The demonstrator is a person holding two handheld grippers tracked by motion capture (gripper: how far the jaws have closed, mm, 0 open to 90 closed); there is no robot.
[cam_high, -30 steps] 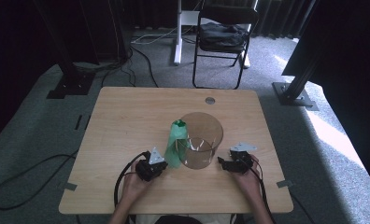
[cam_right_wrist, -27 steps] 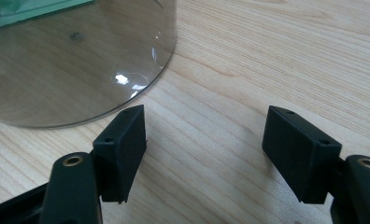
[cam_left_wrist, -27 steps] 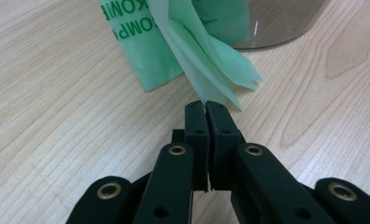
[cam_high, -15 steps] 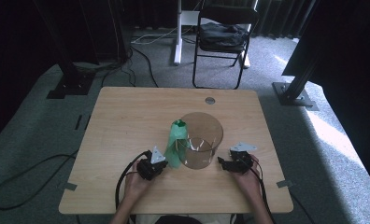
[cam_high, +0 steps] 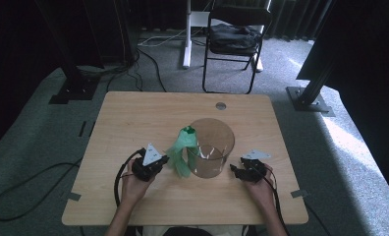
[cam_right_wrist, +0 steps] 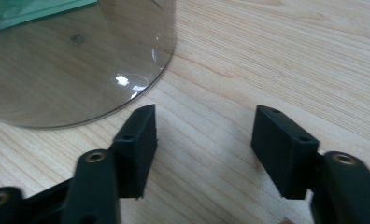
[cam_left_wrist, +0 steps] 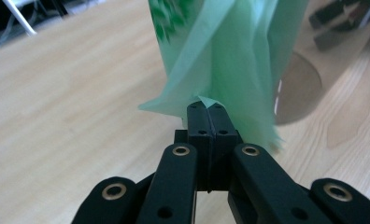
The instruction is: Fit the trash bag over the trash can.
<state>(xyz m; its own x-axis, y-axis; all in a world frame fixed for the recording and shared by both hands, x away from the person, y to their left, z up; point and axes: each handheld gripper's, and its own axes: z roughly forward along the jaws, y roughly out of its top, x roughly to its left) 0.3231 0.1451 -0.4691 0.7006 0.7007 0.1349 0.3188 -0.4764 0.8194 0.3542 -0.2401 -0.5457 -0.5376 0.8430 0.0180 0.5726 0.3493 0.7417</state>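
The left gripper [cam_left_wrist: 206, 109] has its two black jaws pressed together on the lower edge of a thin, pale green, crinkled plastic bag [cam_left_wrist: 220, 56], which hangs in soft folds above the jaws. The right gripper [cam_right_wrist: 204, 135] has been closing its jaws, which stand apart with bare wood between them and nothing held. In the high view the left gripper [cam_high: 155, 162] sits just left of the bag [cam_high: 182, 150], and the bag drapes against the left wall of a clear, smooth, cylindrical plastic container [cam_high: 211, 147] standing upright near the table's middle. The right gripper [cam_high: 239, 172] rests just right of the container, close to its base. The light wooden table [cam_high: 133, 123] shows fine grain in both gripper views. A small round grey disc [cam_high: 221, 105] lies near the far edge. Beyond the table stands a black folding chair [cam_high: 234, 34] on grey carpet. The right gripper view shows the container's curved base [cam_right_wrist: 80, 65] with glare spots.
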